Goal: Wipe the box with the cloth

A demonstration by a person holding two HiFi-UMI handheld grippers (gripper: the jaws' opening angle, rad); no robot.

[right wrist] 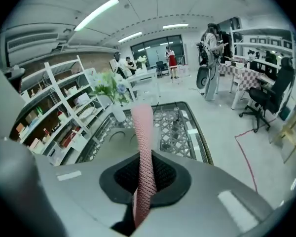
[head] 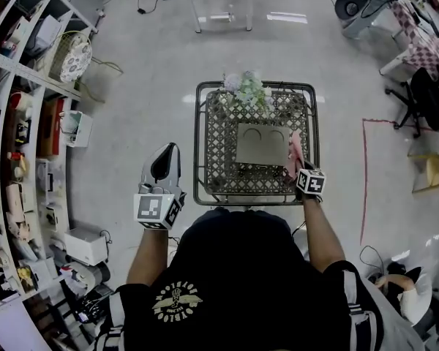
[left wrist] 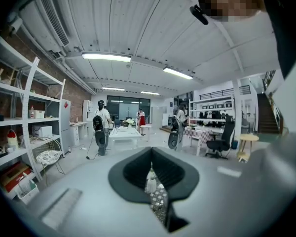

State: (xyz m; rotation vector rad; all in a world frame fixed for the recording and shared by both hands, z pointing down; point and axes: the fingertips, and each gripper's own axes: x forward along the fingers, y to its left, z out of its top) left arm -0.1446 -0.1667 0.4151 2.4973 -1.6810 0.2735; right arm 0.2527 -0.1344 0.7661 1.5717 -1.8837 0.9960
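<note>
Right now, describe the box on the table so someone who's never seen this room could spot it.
Start at the lattice-top table in the middle of the open floor. On it, nearer than the flowers, lies the box: flat, grey-brown, with two round marks on top and the pink cloth at its right edge.

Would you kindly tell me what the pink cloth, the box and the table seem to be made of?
The cloth looks like soft knitted microfibre: pink, matte, fine waffle texture. The box seems to be cardboard: flat, dull grey-brown, two circle outlines. The table appears to have a dark metal frame around a woven lattice top, possibly rattan.
</note>
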